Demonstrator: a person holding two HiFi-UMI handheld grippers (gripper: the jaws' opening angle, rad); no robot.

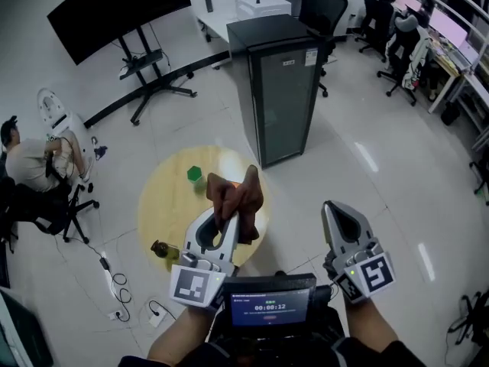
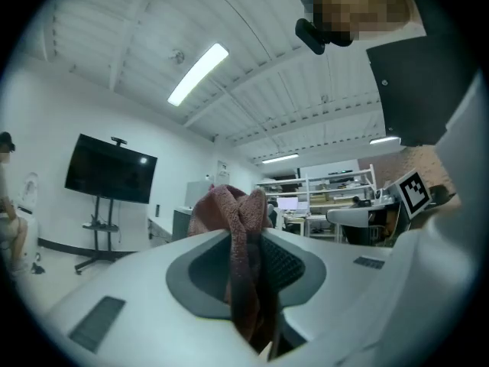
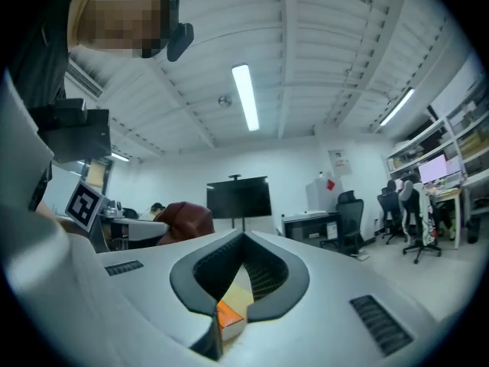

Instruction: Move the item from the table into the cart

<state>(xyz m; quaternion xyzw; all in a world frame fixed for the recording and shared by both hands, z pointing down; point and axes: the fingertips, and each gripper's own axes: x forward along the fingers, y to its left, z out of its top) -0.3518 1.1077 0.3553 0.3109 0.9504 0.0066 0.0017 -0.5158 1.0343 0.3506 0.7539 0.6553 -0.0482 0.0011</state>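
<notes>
A brown-red cloth (image 1: 238, 196) hangs bunched above the round yellow table (image 1: 162, 205), pinched in my left gripper (image 1: 227, 222). In the left gripper view the cloth (image 2: 226, 205) fills the gap between the jaws and spills over the tips of the left gripper (image 2: 246, 239). My right gripper (image 1: 331, 206) is held up to the right of the table, shut, with nothing in it. In the right gripper view its jaws (image 3: 243, 240) meet at the tips, and the cloth (image 3: 188, 219) shows off to the left. No cart is in view.
A green cube (image 1: 194, 174) and a small dark bottle (image 1: 163, 249) sit on the table. A tall black glass-door cabinet (image 1: 280, 90) stands behind it. A TV on a stand (image 1: 114, 10), a seated person (image 1: 30, 163), office chairs (image 1: 321, 2) and floor cables (image 1: 114, 281) surround it.
</notes>
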